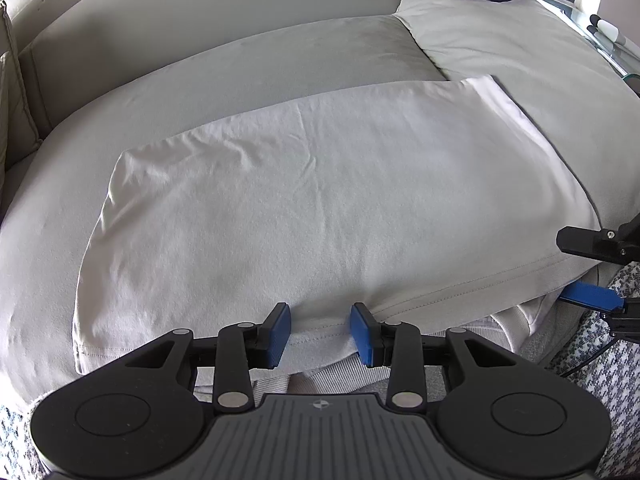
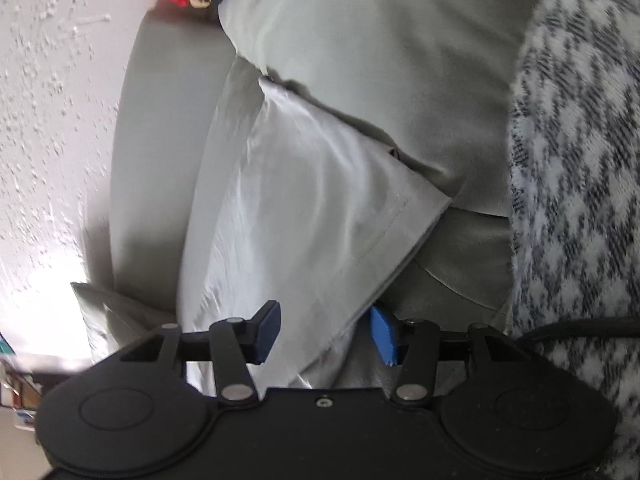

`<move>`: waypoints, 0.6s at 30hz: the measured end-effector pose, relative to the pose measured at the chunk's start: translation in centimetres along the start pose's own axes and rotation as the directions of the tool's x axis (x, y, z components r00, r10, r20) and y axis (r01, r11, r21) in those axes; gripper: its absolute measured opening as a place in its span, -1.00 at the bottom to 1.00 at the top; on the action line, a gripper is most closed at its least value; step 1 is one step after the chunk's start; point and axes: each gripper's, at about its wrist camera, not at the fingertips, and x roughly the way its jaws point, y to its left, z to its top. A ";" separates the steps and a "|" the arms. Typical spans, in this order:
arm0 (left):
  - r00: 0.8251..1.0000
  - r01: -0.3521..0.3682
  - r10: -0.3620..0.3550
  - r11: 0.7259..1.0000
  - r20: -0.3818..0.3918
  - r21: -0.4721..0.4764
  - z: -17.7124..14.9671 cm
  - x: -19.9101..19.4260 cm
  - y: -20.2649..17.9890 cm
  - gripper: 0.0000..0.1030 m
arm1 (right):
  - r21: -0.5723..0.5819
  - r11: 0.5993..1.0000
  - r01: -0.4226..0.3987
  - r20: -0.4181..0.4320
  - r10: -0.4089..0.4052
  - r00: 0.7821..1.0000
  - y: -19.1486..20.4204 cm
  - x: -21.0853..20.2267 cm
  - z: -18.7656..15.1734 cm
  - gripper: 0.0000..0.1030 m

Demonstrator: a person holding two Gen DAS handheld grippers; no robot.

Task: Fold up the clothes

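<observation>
Your left gripper (image 1: 320, 334) sits at six o'clock in its view, jaws spread, with the stitched hem of the white garment (image 1: 320, 184) bunched between the blue pads (image 1: 280, 332), not clearly squeezed. The garment lies flat across the grey sofa cushion (image 1: 240, 64). Your right gripper (image 2: 326, 334) holds its jaws spread around the garment's hemmed corner (image 2: 320, 216), pads apart from the cloth. A houndstooth blanket (image 2: 580, 160) fills three o'clock.
</observation>
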 end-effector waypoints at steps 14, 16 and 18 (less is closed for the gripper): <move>1.000 0.010 -0.010 1.000 -0.013 0.006 0.2 0.3 0.2 -0.30 | 0.103 0.980 -0.170 0.170 0.151 0.974 -1.5 -0.2 0.6 -0.18; 1.000 0.011 -0.011 1.000 -0.014 0.008 0.3 0.3 0.2 -0.30 | 0.090 0.982 -0.168 0.175 0.150 0.973 -1.3 0.3 0.7 -0.19; 1.000 0.013 -0.013 1.000 -0.015 0.011 0.3 0.3 0.2 -0.30 | 0.135 0.966 -0.219 0.124 0.203 0.971 -1.2 1.2 1.0 -0.21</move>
